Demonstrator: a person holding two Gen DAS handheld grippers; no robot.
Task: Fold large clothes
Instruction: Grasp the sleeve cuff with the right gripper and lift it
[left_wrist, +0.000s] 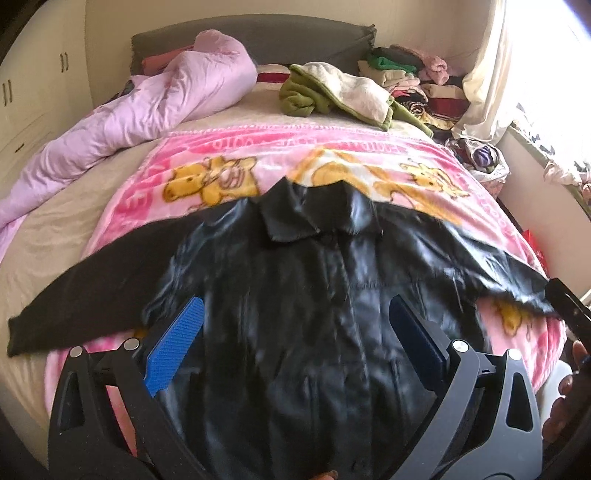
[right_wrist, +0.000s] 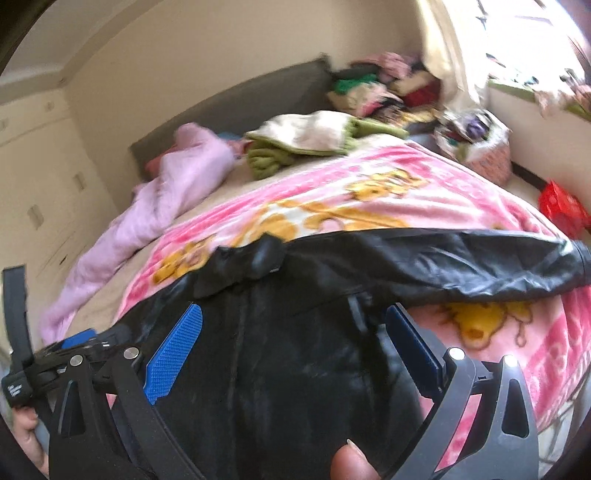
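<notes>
A black leather jacket lies face up on a pink cartoon blanket, collar away from me, both sleeves spread out sideways. My left gripper is open and empty, hovering over the jacket's lower front. In the right wrist view the jacket fills the lower middle, its right sleeve stretched to the right. My right gripper is open and empty above the jacket's right side. The left gripper shows at the left edge there.
A lilac quilt is bunched along the bed's left side. A green and white blanket and a pile of folded clothes lie near the grey headboard. A basket and a red bag stand right of the bed.
</notes>
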